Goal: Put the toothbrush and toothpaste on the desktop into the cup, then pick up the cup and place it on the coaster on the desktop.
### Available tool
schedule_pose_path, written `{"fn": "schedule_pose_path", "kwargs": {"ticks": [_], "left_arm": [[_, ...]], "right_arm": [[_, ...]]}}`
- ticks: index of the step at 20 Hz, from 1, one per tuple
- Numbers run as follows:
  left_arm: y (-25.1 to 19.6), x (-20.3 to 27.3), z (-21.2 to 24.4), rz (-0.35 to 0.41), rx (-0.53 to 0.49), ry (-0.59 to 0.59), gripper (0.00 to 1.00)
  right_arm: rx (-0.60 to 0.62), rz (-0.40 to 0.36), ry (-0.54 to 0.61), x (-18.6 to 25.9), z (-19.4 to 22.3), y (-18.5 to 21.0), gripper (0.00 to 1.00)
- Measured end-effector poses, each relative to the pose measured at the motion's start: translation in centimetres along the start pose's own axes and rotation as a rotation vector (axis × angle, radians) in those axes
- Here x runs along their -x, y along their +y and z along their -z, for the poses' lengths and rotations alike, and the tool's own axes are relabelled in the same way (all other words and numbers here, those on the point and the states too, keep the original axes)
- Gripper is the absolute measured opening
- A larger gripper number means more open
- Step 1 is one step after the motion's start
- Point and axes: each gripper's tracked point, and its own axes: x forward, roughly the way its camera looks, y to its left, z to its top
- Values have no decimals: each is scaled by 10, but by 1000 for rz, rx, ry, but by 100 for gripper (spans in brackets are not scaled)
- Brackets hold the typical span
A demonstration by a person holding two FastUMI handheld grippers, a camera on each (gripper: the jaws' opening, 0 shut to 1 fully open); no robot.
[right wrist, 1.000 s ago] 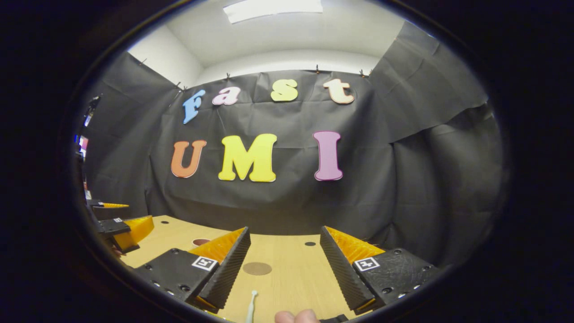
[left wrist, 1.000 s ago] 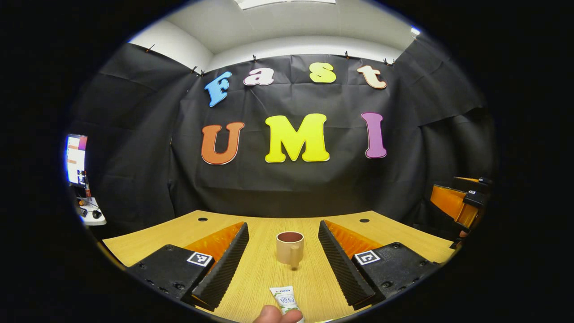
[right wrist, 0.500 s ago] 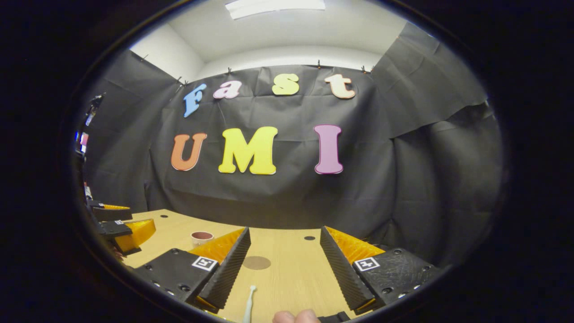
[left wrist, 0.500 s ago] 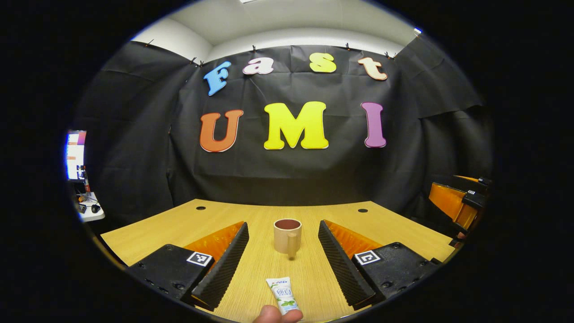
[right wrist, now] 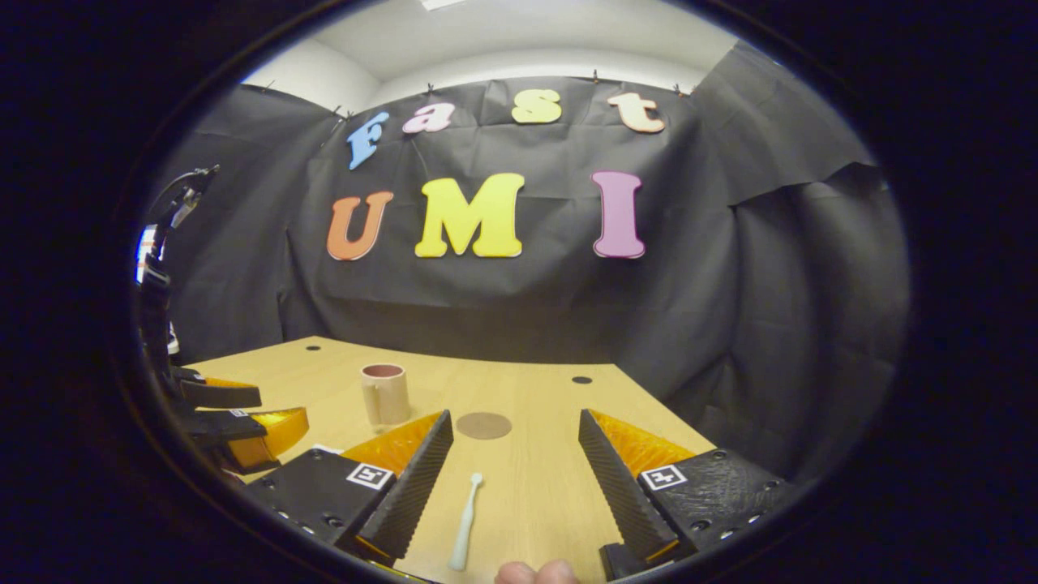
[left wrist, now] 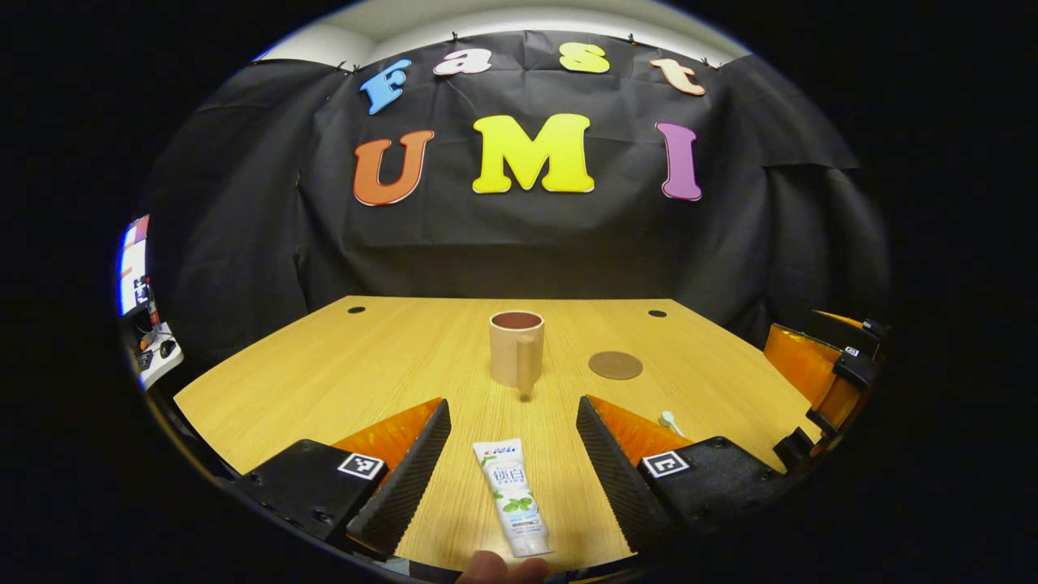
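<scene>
A white toothpaste tube [left wrist: 511,507] lies flat on the wooden desk [left wrist: 340,373], between the fingers of my open left gripper [left wrist: 512,426] and touching neither. Beyond it a beige cup [left wrist: 516,347] stands upright, handle toward me, with a round brown coaster [left wrist: 615,365] to its right. A pale toothbrush [right wrist: 466,521] lies on the desk between the fingers of my open right gripper [right wrist: 516,442]; its head [left wrist: 670,420] peeks out in the left gripper view. In the right gripper view the cup [right wrist: 385,392] and coaster [right wrist: 483,425] sit farther off, left of centre.
The desk has small cable holes [left wrist: 356,310] near its far edge, against the black cloth wall. The left gripper [right wrist: 235,426] appears at the left edge of the right gripper view, and the right gripper [left wrist: 827,373] at the right edge of the left gripper view. A monitor [left wrist: 134,264] stands far left.
Both grippers have risen and tipped downward, so more of the desk shows. The toothpaste and the toothbrush now lie in fuller view between the fingers. Both grippers stay open.
</scene>
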Motion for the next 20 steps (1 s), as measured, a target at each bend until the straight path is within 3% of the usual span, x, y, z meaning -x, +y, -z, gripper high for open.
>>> {"fn": "schedule_pose_path", "kwargs": {"ticks": [6,14,19,20], "left_arm": [[-7,-8,45,35,34,195,100],[0,-17,69,9,49,314,98],[7,-21,80,-19,43,349,86],[9,-21,81,-23,41,355,89]], "right_arm": [[20,-25,84,-3,29,10,95],[24,-33,113,-3,39,13,95],[32,-34,140,-9,48,16,95],[34,-35,144,-10,51,17,95]]}}
